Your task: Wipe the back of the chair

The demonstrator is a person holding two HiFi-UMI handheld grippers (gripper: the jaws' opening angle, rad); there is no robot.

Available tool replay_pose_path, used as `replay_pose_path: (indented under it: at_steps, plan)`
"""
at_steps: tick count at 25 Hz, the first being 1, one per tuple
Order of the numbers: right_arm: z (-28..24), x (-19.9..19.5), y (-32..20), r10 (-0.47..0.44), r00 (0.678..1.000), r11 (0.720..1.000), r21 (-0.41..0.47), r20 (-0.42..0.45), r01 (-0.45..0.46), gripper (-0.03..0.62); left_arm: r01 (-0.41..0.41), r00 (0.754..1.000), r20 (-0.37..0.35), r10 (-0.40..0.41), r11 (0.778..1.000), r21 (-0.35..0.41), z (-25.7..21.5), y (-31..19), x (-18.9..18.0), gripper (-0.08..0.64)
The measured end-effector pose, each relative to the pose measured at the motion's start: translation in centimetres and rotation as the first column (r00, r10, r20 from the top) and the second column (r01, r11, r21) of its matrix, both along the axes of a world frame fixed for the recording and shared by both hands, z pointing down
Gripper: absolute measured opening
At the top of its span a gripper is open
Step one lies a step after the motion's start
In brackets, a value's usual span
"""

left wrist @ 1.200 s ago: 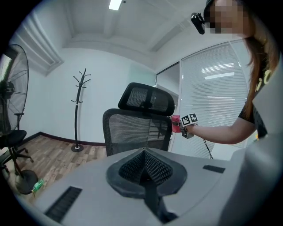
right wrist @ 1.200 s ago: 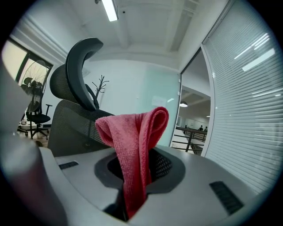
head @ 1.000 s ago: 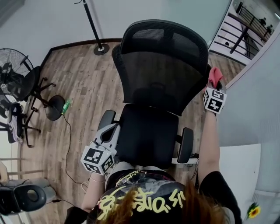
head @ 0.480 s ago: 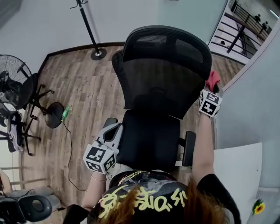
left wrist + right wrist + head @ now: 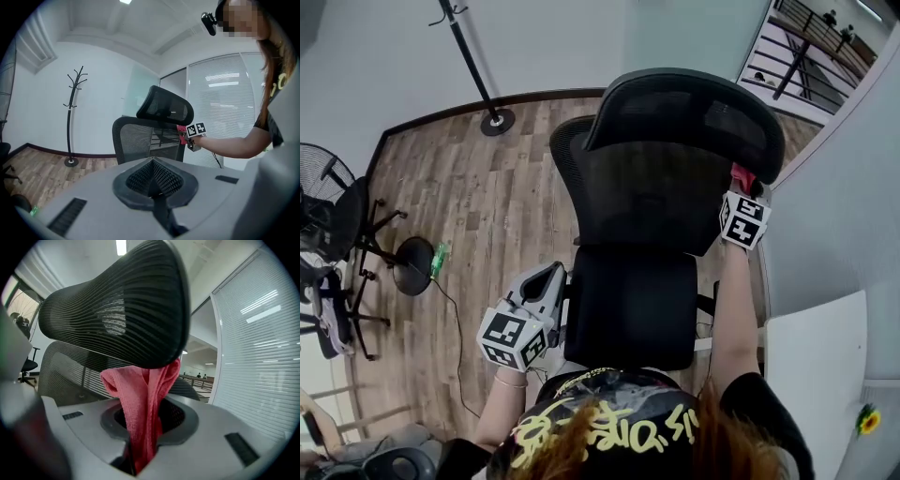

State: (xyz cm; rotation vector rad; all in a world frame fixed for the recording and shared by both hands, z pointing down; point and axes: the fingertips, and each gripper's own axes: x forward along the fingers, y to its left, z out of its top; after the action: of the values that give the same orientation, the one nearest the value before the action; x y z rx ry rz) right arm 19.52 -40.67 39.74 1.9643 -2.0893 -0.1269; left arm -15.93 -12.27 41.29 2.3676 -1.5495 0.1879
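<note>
A black mesh office chair faces me, its back (image 5: 647, 192) topped by a curved headrest (image 5: 684, 108). My right gripper (image 5: 741, 192) is shut on a red cloth (image 5: 741, 176), which presses against the right edge of the back just under the headrest. From the right gripper view the cloth (image 5: 140, 408) rises from the jaws (image 5: 143, 427) and touches the headrest's underside (image 5: 122, 310). My left gripper (image 5: 546, 281) hangs low beside the seat's left edge, shut and holding nothing. The left gripper view (image 5: 152, 166) shows the chair back (image 5: 140, 140) and the cloth (image 5: 182, 134) farther off.
A coat stand (image 5: 473, 66) rises at the back left. A fan (image 5: 323, 211) and a round-based stand (image 5: 412, 267) sit at the left, with a cable (image 5: 455, 328) trailing over the wood floor. A white table (image 5: 811, 375) is at my lower right, beside a glass wall.
My right gripper has carried the red cloth inward along the chair back's right edge to just under the headrest. The left gripper has barely moved.
</note>
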Motion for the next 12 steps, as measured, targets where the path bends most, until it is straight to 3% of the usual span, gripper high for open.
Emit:
replay_pose_path:
  at_steps: [12]
  plan:
    - [1.0,-7.3,0.1,-0.044,0.999,0.999,-0.003,0.022,0.044,0.074,-0.040,0.999,-0.019,0.040,0.999,-0.025,1.7,-1.2,-3.4,-0.006]
